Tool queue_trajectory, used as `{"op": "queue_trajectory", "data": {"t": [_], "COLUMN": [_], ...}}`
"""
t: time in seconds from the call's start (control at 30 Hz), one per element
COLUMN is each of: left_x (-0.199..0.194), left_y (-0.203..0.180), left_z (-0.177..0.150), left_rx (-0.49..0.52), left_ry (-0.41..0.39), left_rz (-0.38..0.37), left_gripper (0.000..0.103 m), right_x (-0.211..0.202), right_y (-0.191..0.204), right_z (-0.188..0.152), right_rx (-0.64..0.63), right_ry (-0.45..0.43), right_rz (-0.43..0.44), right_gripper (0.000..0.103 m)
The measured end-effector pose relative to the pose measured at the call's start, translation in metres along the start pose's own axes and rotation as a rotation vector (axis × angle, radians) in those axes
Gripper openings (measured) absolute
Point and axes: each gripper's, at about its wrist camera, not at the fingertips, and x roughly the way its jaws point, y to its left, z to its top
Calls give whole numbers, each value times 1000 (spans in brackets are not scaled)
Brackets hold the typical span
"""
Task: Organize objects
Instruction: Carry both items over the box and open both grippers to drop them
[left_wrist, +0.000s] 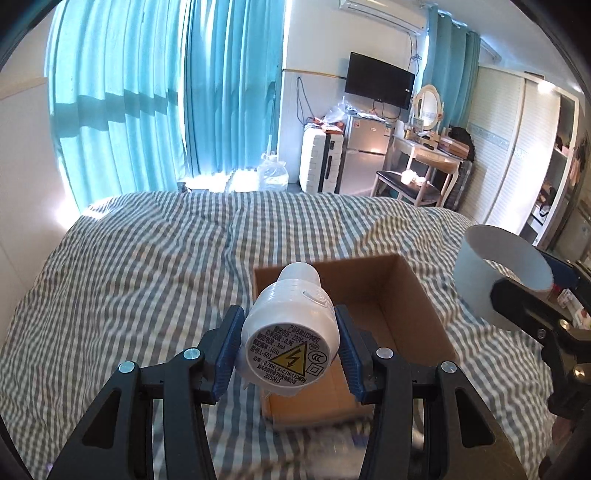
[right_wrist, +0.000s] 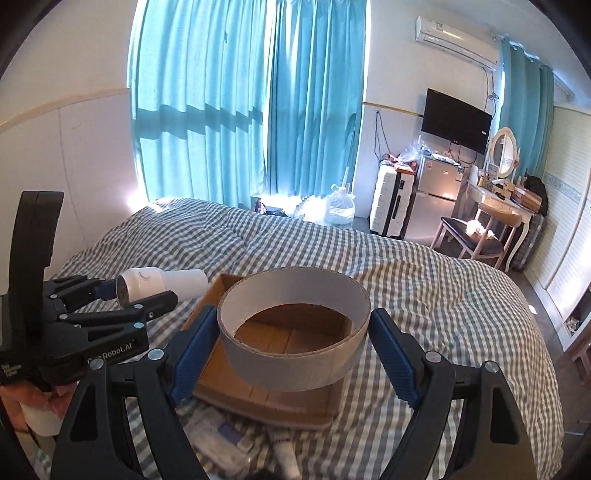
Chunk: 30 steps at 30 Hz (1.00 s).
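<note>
My left gripper (left_wrist: 290, 350) is shut on a white LED night light (left_wrist: 291, 325), its round labelled base facing the camera and its nose over the near left corner of the open cardboard box (left_wrist: 402, 295). From the right wrist view the same left gripper (right_wrist: 122, 295) holds the night light (right_wrist: 162, 284) level, just left of the cardboard box (right_wrist: 280, 339). My right gripper (right_wrist: 295, 347) is shut on a wide grey tape roll (right_wrist: 295, 354), held above the box with the box floor visible through its hole. The tape roll (left_wrist: 498, 273) shows at the right of the left wrist view.
The box lies on a bed with a grey and white checked cover (right_wrist: 424, 280). Small white tubes and packets (right_wrist: 284, 454) lie on the cover near me. Beyond the bed stand a water jug (right_wrist: 340, 208), a white suitcase (right_wrist: 391, 206), a small fridge (right_wrist: 436, 195) and a chair (right_wrist: 472, 236).
</note>
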Motion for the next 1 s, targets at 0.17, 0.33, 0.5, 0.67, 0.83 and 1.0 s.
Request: {"op": "queue_trajectory", "data": {"t": [0.17, 0.33, 0.5, 0.67, 0.83, 1.0], "left_x": [37, 74, 101, 120, 131, 131], "left_y": [-1, -5, -13, -13, -12, -13], "left_z": [13, 11, 0, -8, -14, -16], "left_rx": [28, 68, 95, 105, 100, 110], "left_ry": [4, 28, 71, 110, 147, 145], "left_rz": [-35, -82, -108, -120, -111, -106], "left_gripper": [50, 50, 50, 50, 50, 50], "right_x": [54, 111, 150, 176, 187, 186], "right_y": [-20, -32, -38, -42, -42, -35], "right_z": [20, 21, 8, -6, -17, -19], "right_rx": [50, 78, 87, 94, 96, 86], "right_ry": [39, 106, 162, 195, 228, 231], "right_rz": [33, 59, 76, 84, 98, 97], "right_gripper": [82, 82, 82, 82, 82, 83]}}
